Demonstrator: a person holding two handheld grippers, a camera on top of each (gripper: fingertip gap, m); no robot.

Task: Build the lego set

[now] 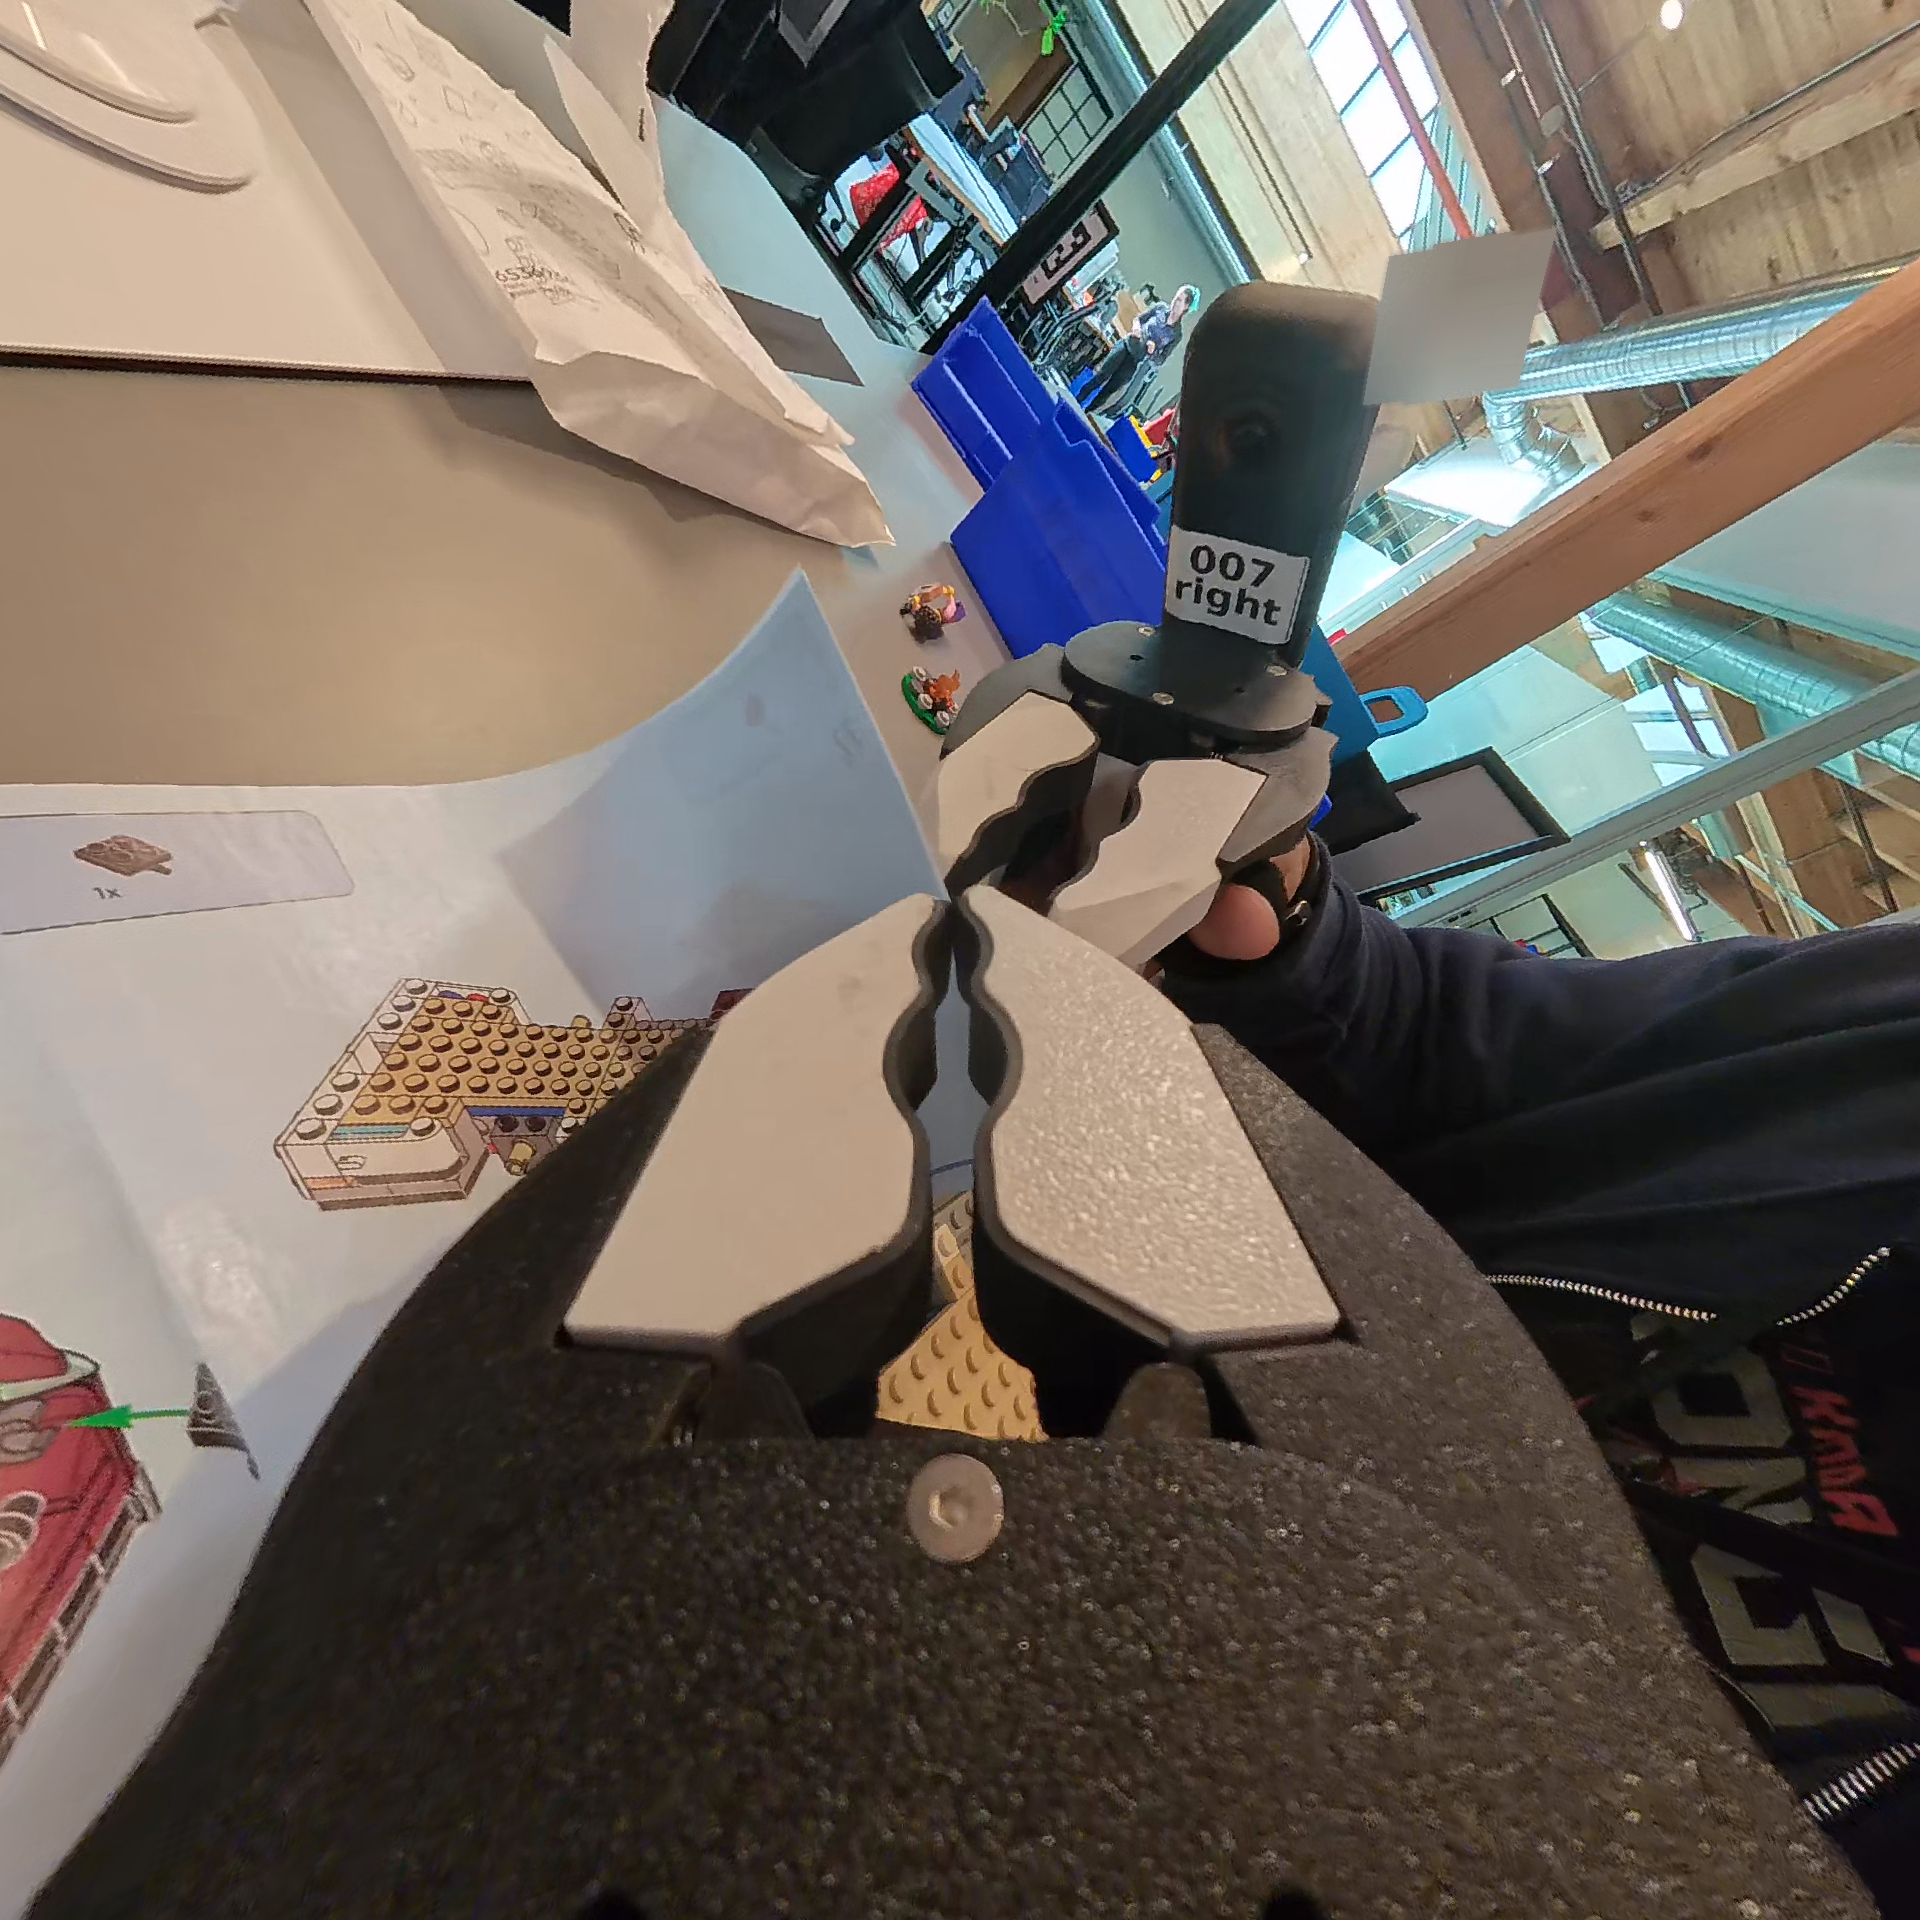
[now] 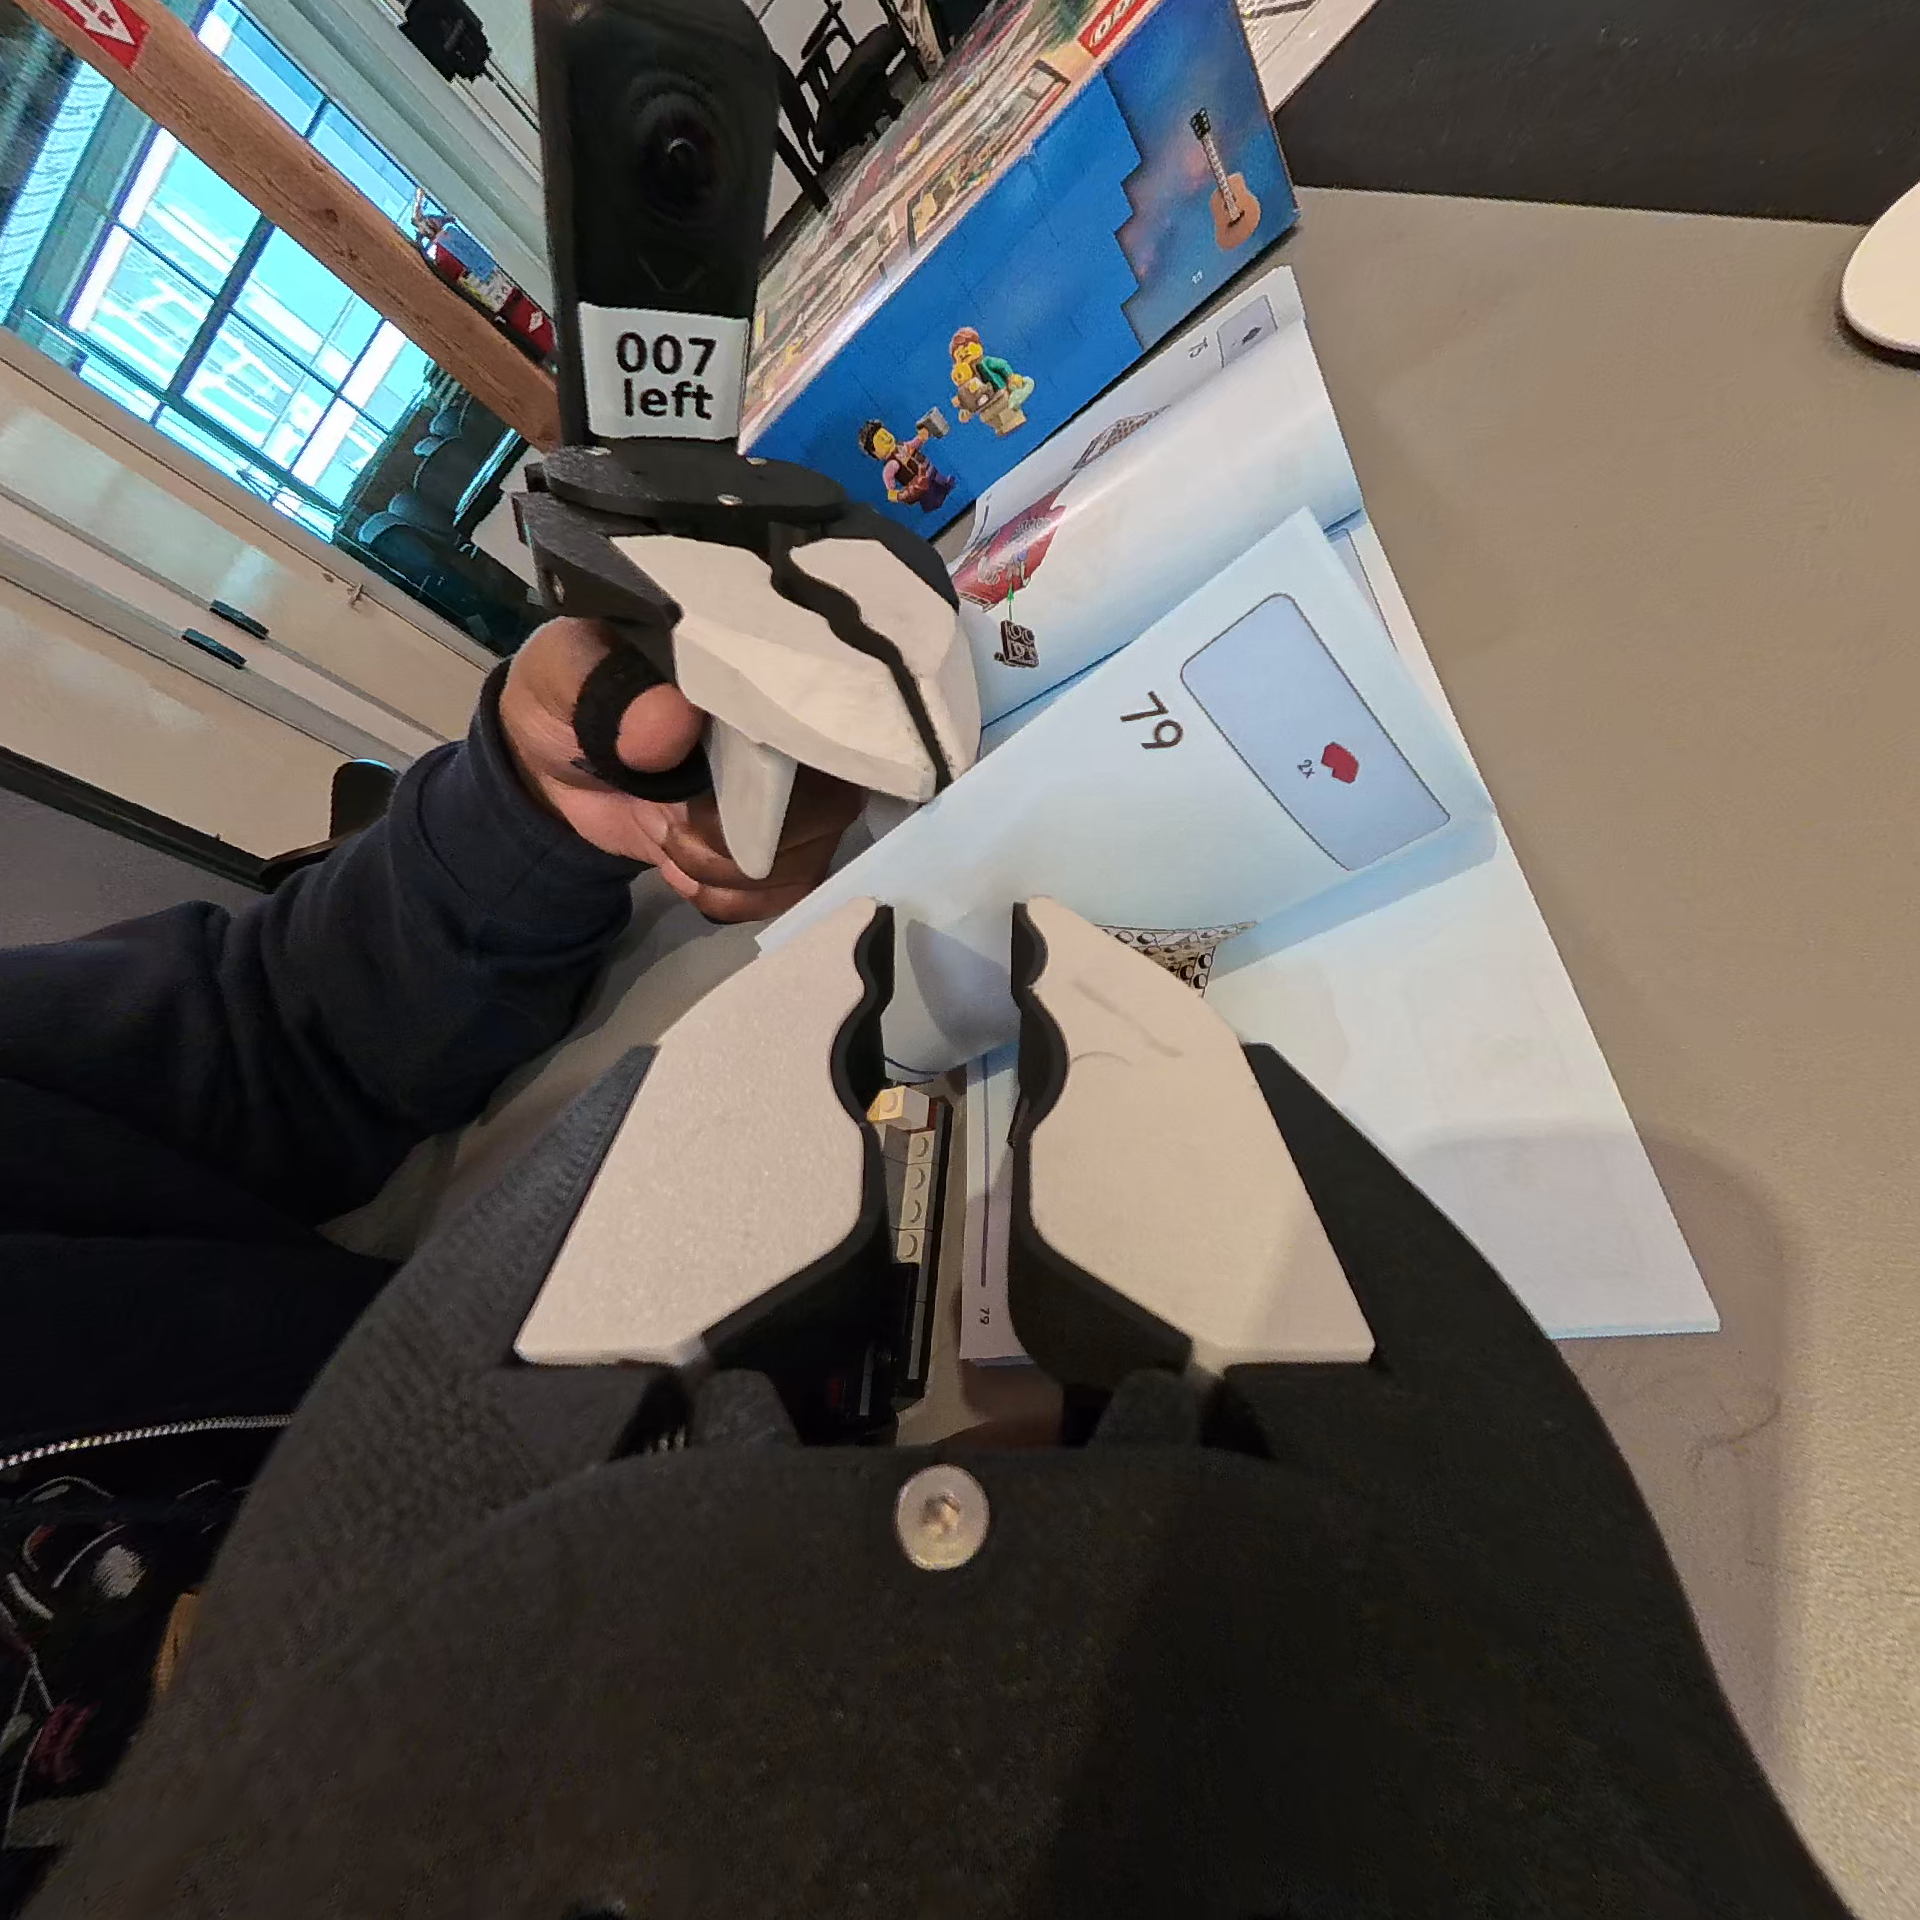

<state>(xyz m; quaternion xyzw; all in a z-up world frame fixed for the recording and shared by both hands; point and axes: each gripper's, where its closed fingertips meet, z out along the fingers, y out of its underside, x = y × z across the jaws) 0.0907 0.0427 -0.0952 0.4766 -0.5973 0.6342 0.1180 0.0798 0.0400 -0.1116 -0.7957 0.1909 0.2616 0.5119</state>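
An open instruction booklet point(image 1: 208, 1039) lies on the grey table point(image 1: 312, 571). One pale blue page point(image 1: 727, 810) is lifted and curls up. My left gripper point(image 1: 951, 914) is shut, and its tips pinch that page's edge. The right wrist view shows the same: the left gripper point(image 2: 935, 774) is closed on the edge of the raised page point(image 2: 1195, 831). My right gripper point(image 2: 951, 914) is open close beside it, with only the page showing between its tips; it also shows in the left wrist view point(image 1: 1039, 873). A tan and white brick build point(image 2: 909, 1164) lies below, beside one finger point(image 2: 727, 1143). Its tan plate point(image 1: 966, 1371) shows under my left gripper.
White paper bags point(image 1: 623, 312) and blue bins point(image 1: 1039, 499) stand at the table's far side, with two small brick figures point(image 1: 930, 649) before them. A blue set box point(image 2: 1039, 208) stands behind the booklet. A white object point(image 2: 1891, 281) sits at the far right. The person's dark sleeves are close. The tips of both grippers are at nearly the same place. The white object point(image 2: 1891, 281) is about 20 cm from both grippers' fingertips.
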